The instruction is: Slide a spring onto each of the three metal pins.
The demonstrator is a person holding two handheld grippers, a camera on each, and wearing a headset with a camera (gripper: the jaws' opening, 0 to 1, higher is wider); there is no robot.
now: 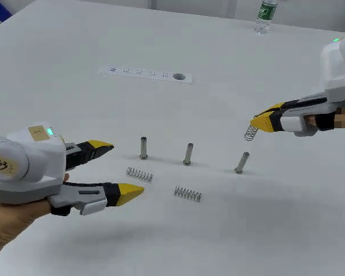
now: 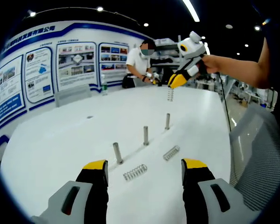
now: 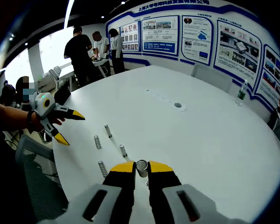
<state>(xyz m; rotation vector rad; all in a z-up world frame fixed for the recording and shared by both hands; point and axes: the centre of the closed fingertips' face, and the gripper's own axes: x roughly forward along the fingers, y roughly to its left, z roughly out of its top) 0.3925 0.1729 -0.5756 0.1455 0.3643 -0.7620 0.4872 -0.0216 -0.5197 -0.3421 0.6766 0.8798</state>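
Note:
Three metal pins stand upright in a row on the white table: left pin (image 1: 144,148), middle pin (image 1: 188,154), right pin (image 1: 241,163). Two springs lie flat in front of them, one (image 1: 140,173) near the left pin and another (image 1: 187,194) near the middle pin. My right gripper (image 1: 257,122) is shut on a third spring (image 1: 250,133) (image 3: 141,168), which hangs in the air above and a little right of the right pin. My left gripper (image 1: 126,168) (image 2: 144,164) is open and holds nothing, left of the near spring (image 2: 134,172).
A flush socket strip (image 1: 145,73) is set into the table behind the pins. A water bottle (image 1: 266,16) stands at the far edge. A mesh chair (image 2: 256,154) stands beside the table, and people (image 3: 86,51) stand at a bench beyond it.

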